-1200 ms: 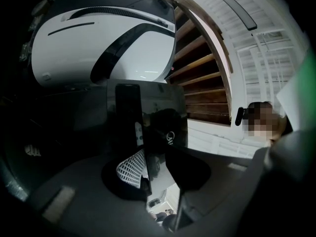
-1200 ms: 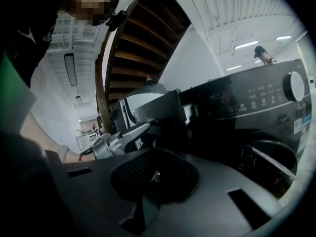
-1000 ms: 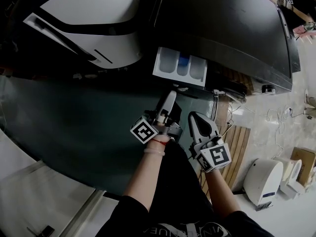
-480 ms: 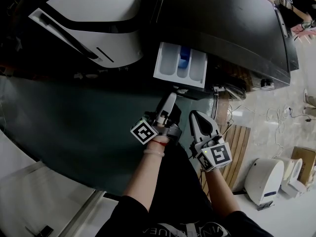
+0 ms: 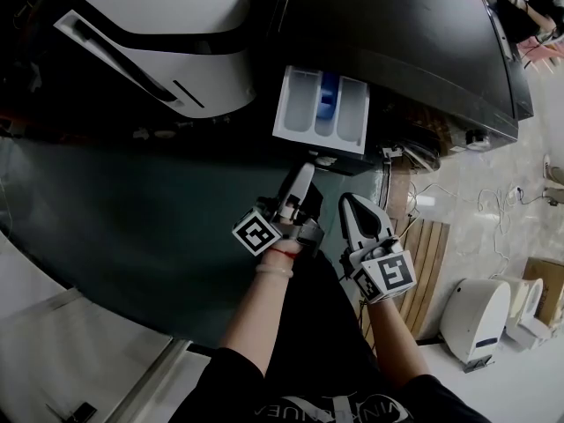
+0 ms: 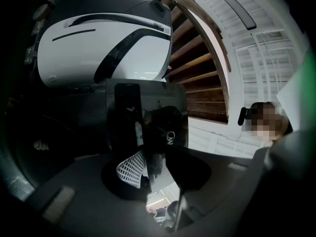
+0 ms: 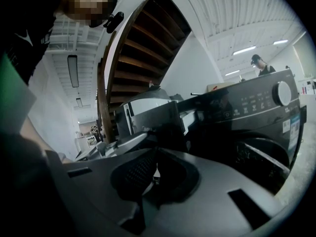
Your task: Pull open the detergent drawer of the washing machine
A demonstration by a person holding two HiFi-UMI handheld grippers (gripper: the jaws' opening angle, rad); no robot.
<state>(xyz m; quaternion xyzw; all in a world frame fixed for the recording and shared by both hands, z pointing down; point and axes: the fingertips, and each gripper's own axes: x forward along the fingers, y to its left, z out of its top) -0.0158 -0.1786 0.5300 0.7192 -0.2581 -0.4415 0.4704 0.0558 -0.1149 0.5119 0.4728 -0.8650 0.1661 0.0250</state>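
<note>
Your left gripper point(image 5: 302, 176) reaches forward on an outstretched forearm, its tips just below the front edge of the drawer point(image 5: 319, 113). Its jaws are slightly apart with nothing between them. The drawer stands pulled out at the washer's point(image 5: 397, 33) front left corner. Your right gripper point(image 5: 352, 206) is just beside the left one, with its jaws together and empty.

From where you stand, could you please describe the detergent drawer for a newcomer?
Find the black washing machine at upper right. The detergent drawer juts from its left front corner. Unlike the smooth white appliance beside it, it has compartments and a blue insert.
</note>
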